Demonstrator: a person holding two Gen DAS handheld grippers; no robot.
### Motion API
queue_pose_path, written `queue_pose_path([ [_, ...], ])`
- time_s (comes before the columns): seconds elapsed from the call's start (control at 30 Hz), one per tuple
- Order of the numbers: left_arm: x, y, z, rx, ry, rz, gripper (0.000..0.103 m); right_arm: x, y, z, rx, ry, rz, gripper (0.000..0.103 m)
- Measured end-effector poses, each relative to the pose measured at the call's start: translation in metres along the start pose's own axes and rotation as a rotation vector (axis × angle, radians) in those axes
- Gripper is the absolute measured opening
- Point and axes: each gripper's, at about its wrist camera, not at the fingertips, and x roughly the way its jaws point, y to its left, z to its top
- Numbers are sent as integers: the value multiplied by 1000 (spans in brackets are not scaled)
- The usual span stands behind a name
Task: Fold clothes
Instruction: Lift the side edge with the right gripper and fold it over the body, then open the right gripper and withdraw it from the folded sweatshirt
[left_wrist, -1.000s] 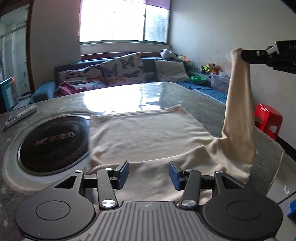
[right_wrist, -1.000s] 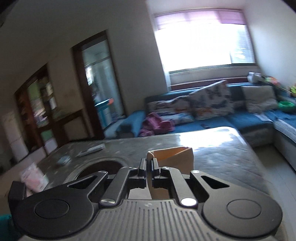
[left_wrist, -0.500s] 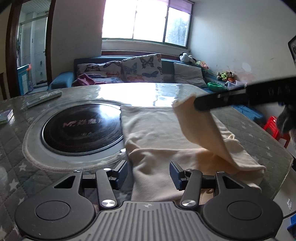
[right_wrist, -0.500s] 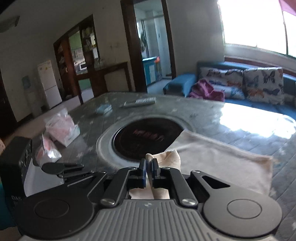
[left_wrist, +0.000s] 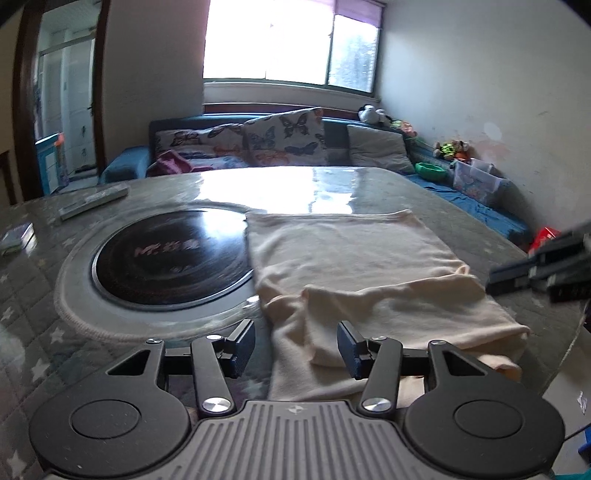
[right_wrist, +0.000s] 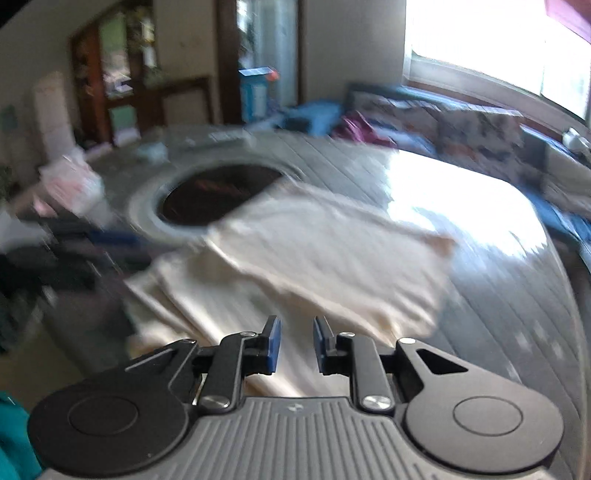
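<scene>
A cream garment (left_wrist: 351, 258) lies flat on the grey quilted table (left_wrist: 424, 199), with a sleeve (left_wrist: 399, 310) folded across its near part. My left gripper (left_wrist: 296, 345) is open and empty, just above the garment's near edge. My right gripper (right_wrist: 295, 345) is open and empty, over the garment's (right_wrist: 325, 254) edge on the right side. It also shows in the left wrist view (left_wrist: 535, 269) as a blurred dark shape beside the garment. The right wrist view is motion-blurred.
A round black hotplate (left_wrist: 170, 254) is set in the table left of the garment. A remote (left_wrist: 94, 201) and a small packet (left_wrist: 16, 238) lie at the far left. A blue sofa with cushions (left_wrist: 258, 144) stands behind. A red stool (left_wrist: 546, 236) is right of the table.
My right gripper carried the sleeve down across the garment, let it go and opened, then drew back to the right. The sleeve now lies folded on the garment. My left gripper stayed open.
</scene>
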Motion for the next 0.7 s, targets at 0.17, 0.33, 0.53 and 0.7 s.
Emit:
queue_pose_path([
  [0.17, 13, -15, 7, 32, 5, -31, 50, -8, -10, -34, 9, 30, -76, 38],
  [0.33, 27, -24, 6, 53, 38, -34, 44, -9, -11, -49, 16, 24, -88, 38],
  [0.53, 31, -27, 3, 77, 51, -8, 42, -8, -16, -58, 28, 23, -108, 41],
  [0.7, 36, -23, 0, 73, 82, 12, 41, -14, -33, -64, 99, 31, -132, 39],
])
